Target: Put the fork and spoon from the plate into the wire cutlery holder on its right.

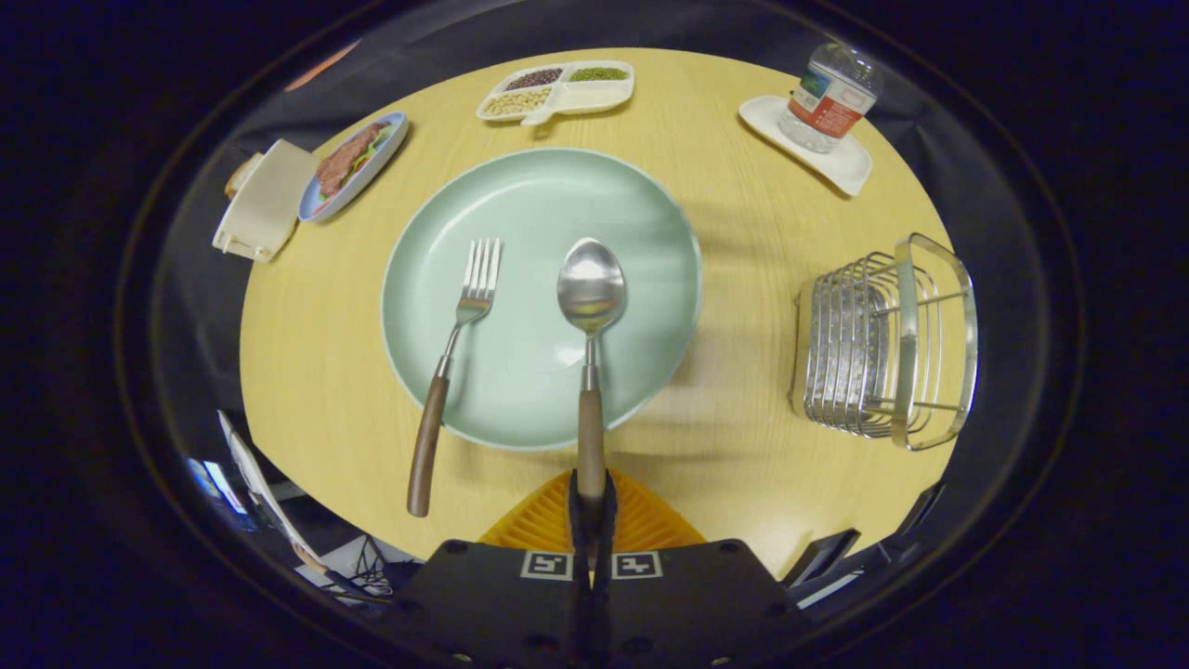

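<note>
1. Steel spoon with brown wooden handle (pixel 591 372): bowl over the pale green round plate (pixel 650 232), handle end pinched between the fingers of the hand-held gripper (pixel 592 516), closed on it, likely for lifting.
2. Matching wooden-handled steel fork (pixel 452 372): tines on the plate, handle trailing onto the light wooden counter (pixel 743 204), untouched.
3. Chrome wire cutlery holder (pixel 882 339): well apart to the right, awaiting both.
</note>
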A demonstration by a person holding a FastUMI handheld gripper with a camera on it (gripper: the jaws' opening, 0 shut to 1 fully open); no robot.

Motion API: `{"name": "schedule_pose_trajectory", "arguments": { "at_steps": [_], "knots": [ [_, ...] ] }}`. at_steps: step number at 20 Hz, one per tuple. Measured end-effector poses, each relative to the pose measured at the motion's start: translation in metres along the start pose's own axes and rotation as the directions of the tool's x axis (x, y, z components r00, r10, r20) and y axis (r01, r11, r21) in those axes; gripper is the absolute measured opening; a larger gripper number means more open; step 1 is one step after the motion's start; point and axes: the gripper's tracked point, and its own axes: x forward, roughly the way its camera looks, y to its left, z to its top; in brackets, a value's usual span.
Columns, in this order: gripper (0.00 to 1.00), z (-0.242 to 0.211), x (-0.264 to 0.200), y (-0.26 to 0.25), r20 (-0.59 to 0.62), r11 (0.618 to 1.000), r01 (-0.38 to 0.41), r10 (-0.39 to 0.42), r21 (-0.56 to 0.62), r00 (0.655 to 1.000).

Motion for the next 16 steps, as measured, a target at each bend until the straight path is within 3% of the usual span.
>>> {"name": "schedule_pose_trajectory", "arguments": {
  "at_steps": [8,16],
  "knots": [
    [0.0,0.003,-0.087,-0.005,0.081,0.995,-0.095,0.094,0.011,0.992],
    [0.0,0.001,-0.167,-0.078,0.167,0.983,-0.097,0.071,0.154,0.983]
  ]
}}
